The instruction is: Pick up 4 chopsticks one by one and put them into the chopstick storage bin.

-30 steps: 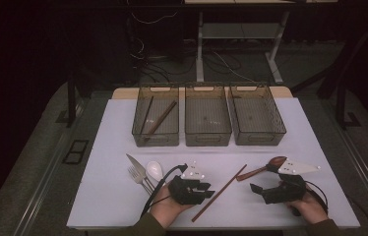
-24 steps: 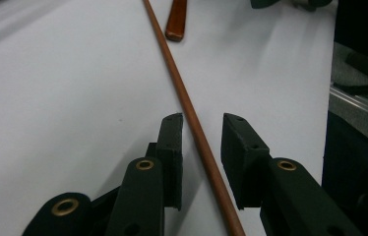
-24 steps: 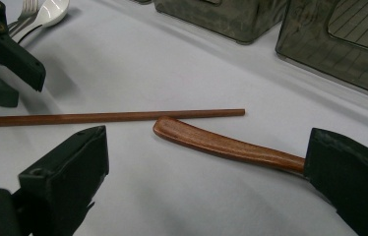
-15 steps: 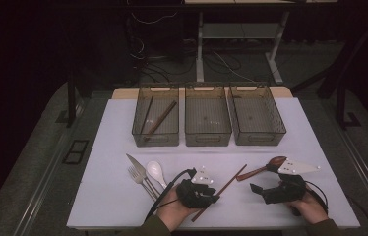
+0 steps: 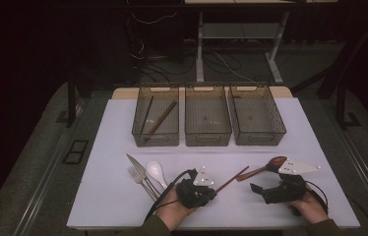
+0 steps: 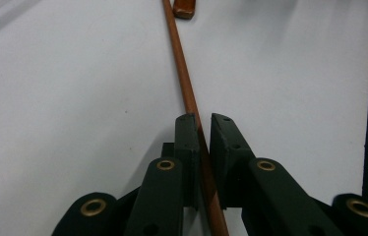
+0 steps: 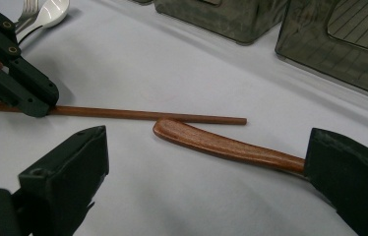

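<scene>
A: Where does the wooden chopstick [image 6: 184, 83] lie?

B: On the white surface [image 5: 108, 142], near the front edge, slanting from near-left to far-right. Its near end sits between the left tongs [image 5: 210, 192], whose jaws have just been closing and now pinch the stick; the left gripper view shows both black pads pressed against it.

A: And the right tongs [image 5: 257, 190]?

B: Spread wide, resting low on the surface at the near right. In the right gripper view the handle of a wooden spoon [image 7: 221, 143] runs between the two open jaws, its tip just beside the chopstick's far end. The pads do not press on it.

A: What else is on the surface?

B: To the left of the left hand [image 5: 172, 212], a fork [image 5: 138, 177], a knife [image 5: 136, 163] and a white spoon [image 5: 155, 172] lie close together. Across the far side stand three clear bins in a row; the left bin [image 5: 155, 135] holds two dark sticks, and the middle bin [image 5: 207, 136] and the right bin [image 5: 257, 133] stand beside it.
</scene>
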